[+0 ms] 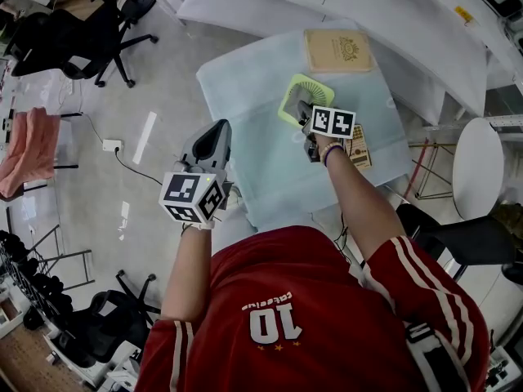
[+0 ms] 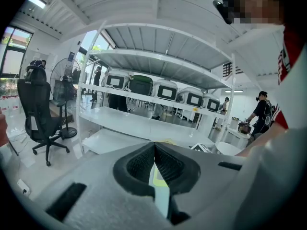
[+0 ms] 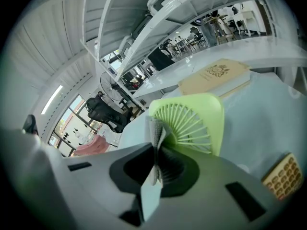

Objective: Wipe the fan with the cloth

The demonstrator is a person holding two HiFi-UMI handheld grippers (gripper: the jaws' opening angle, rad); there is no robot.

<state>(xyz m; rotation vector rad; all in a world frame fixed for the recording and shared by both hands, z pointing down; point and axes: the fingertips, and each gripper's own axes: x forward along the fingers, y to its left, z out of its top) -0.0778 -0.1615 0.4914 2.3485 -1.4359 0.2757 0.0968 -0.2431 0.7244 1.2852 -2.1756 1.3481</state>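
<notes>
**Cloth pinched just short of the fan**

The left gripper has its fingers pressed together with nothing between them. The fan is well off to their right. The right gripper is clamped on a pale cloth, which pokes out past its fingertips. The green fan sits just beyond them, and a tan book lies farther on.

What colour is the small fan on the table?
The fan is light lime green, grille and frame alike; the right gripper view shows it best.
</notes>
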